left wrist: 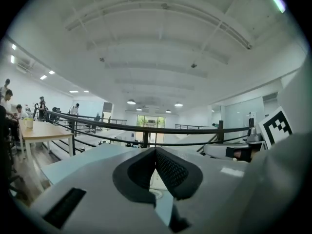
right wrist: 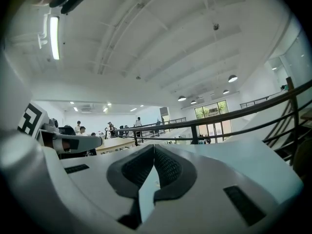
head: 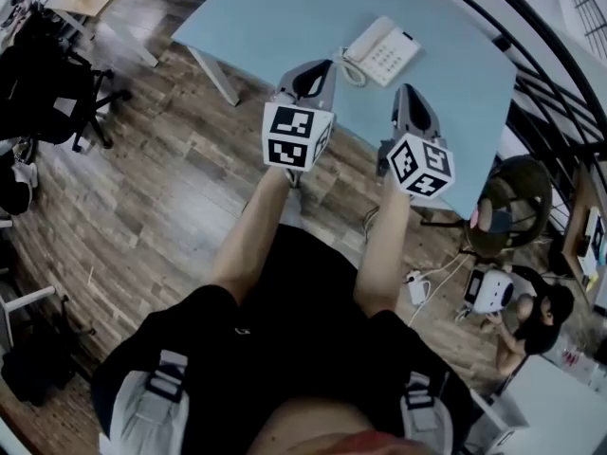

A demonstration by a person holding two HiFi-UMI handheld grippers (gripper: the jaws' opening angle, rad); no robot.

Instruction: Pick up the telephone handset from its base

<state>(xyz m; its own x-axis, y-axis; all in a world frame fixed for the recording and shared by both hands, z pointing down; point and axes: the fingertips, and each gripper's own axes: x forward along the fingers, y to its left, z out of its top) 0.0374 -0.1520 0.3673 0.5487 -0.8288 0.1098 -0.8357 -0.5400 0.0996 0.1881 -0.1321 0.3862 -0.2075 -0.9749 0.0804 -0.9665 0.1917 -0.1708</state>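
A white telephone [head: 384, 52] lies on the light blue table [head: 275, 17], its handset [head: 368, 38] resting along the base's left side and a coiled cord [head: 351, 70] at its near corner. My left gripper [head: 325, 67] hovers over the table's near edge, just short of the cord, with its jaws together. My right gripper [head: 406, 91] is held beside it, nearer than the phone, also closed and empty. In the left gripper view the gripper [left wrist: 155, 151] has its tips touching, and a sliver of the white phone [left wrist: 156, 182] shows below them. The right gripper [right wrist: 154, 148] in its own view is shut over bare table.
A black railing [head: 545, 64] curves round the table's far right side. White table legs [head: 216, 76] stand on the wooden floor. A black office chair [head: 57, 83] is at the left, and a round chair [head: 517, 202] and a seated person [head: 531, 325] at the right.
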